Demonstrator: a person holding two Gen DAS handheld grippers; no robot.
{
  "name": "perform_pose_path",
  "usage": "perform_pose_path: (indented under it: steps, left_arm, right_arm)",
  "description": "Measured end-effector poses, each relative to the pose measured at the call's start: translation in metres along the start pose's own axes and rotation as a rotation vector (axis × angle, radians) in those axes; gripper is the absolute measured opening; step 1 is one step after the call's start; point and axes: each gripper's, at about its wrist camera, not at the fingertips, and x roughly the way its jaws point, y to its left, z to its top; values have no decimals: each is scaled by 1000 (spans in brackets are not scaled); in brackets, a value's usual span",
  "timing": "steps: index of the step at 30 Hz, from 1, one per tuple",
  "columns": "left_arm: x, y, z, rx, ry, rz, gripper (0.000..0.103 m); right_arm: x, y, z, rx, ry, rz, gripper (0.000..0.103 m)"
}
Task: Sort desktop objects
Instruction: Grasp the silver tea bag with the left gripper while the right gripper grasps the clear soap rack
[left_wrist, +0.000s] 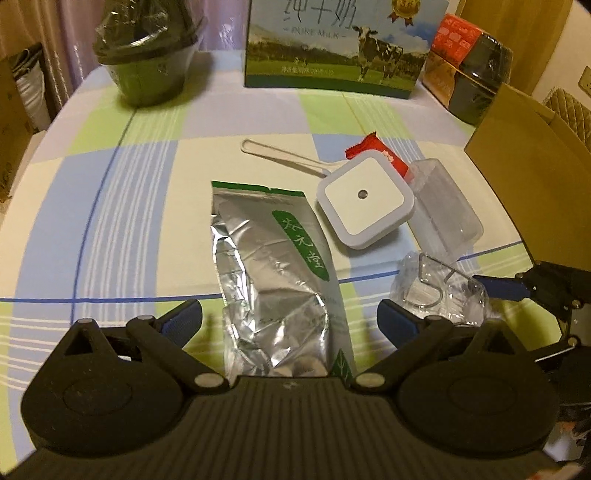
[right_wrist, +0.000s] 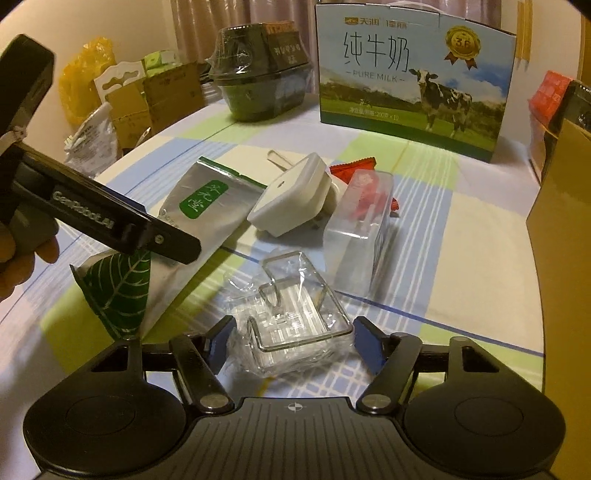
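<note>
Inside clear box (right_wrist: 360, 229) lies red packet (right_wrist: 367, 195).

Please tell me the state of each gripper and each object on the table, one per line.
Left gripper: open, astride the foil pouch.
Right gripper: open, astride the wrapped hook.
Foil pouch: lying flat, crumpled.
Wrapped hook: lying in clear plastic, not gripped.
Night light: tilted, leaning on the clear box.
Clear box: lying down.
Milk carton: upright.
</note>
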Motion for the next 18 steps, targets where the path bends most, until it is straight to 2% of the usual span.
perform_pose_path:
  steps: [6, 8, 10, 12, 14, 16, 18]
  left_arm:
    - [15, 0, 2, 2, 52, -5, 94]
    - [17, 1, 3, 2, 58, -13, 88]
    - [19, 2, 4, -4, 66, -6, 76]
    - [19, 3, 4, -3, 77, 5, 72]
    - [17, 3, 4, -4, 84, -6, 68]
    - [15, 2, 3, 6, 91, -14, 57]
    - [12, 1, 1, -6, 108, -39, 52]
  right_arm:
    - [1, 0, -1, 8, 3, -2, 66]
    - [2, 0, -1, 12, 3, -5, 66]
    - [1, 1, -2, 13, 4, -11, 65]
    - [0, 1, -2, 22, 8, -19, 60]
    - [-1, 0, -2, 38, 12, -21, 56]
    - [-3, -2, -2, 68, 23, -16, 56]
    - [-7, -5, -3, 100, 34, -17, 55]
